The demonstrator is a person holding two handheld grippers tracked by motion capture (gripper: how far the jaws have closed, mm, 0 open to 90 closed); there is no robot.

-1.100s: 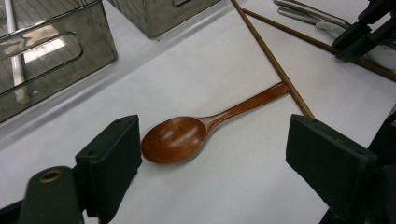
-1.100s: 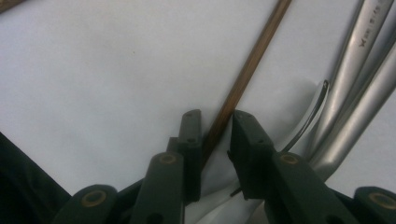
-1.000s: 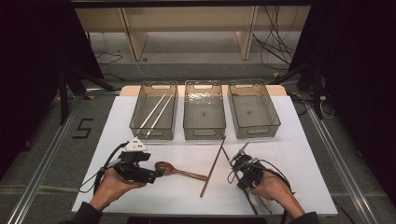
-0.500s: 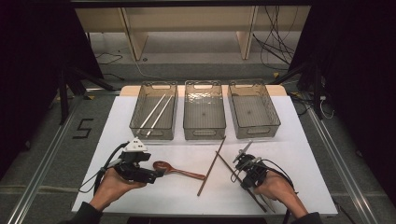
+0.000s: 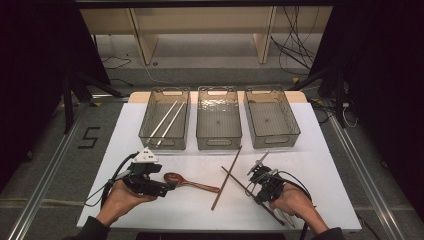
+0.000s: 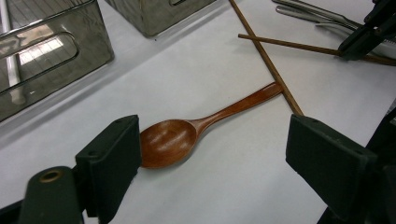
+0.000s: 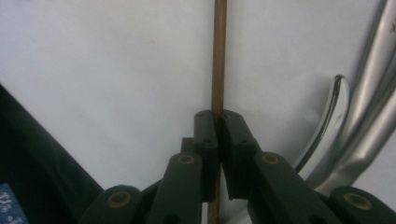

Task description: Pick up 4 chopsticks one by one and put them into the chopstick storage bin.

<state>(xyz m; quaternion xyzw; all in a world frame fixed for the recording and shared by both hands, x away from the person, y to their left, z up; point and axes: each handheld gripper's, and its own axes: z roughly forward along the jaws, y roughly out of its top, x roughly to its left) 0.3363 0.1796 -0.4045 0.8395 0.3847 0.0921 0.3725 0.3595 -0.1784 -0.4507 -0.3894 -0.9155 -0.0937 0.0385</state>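
Right gripper [image 7: 218,123] has its jaws pressed together on a thin brown wooden chopstick [image 7: 218,56]; the jaws have just been closing, and the stick runs straight between the two pads and out ahead of them. In the high view this gripper [image 5: 254,176] sits on the white table [image 5: 320,165], and the chopstick [image 5: 236,180] passes under it, one end toward the person and the other end crossing a second chopstick [image 5: 227,176] that lies just beside the gripper, on its inner side. I judge the grip is taken near the middle of the stick so that it will lift level and not tip. Close on the other side of these jaws lie shiny metal utensils [image 7: 359,116], touching each other; what kind they are I cannot tell.

Left gripper [image 6: 212,154] stands wide open and holds nothing. A brown wooden spoon [image 6: 187,135] lies flat between its jaws, the bowl next to one pad and the handle pointing away toward the second chopstick [image 6: 266,58]. It seems ready to close on the spoon, though the pads do not press it.

Farther ahead of both grippers stand three clear plastic bins [image 5: 218,120] in a row; the one before the left gripper already holds two pale chopsticks [image 5: 167,120], so I think each bin takes one sort of utensil.

No brand can be read. Black tape on the floor forms the figure "5" [image 5: 89,137].
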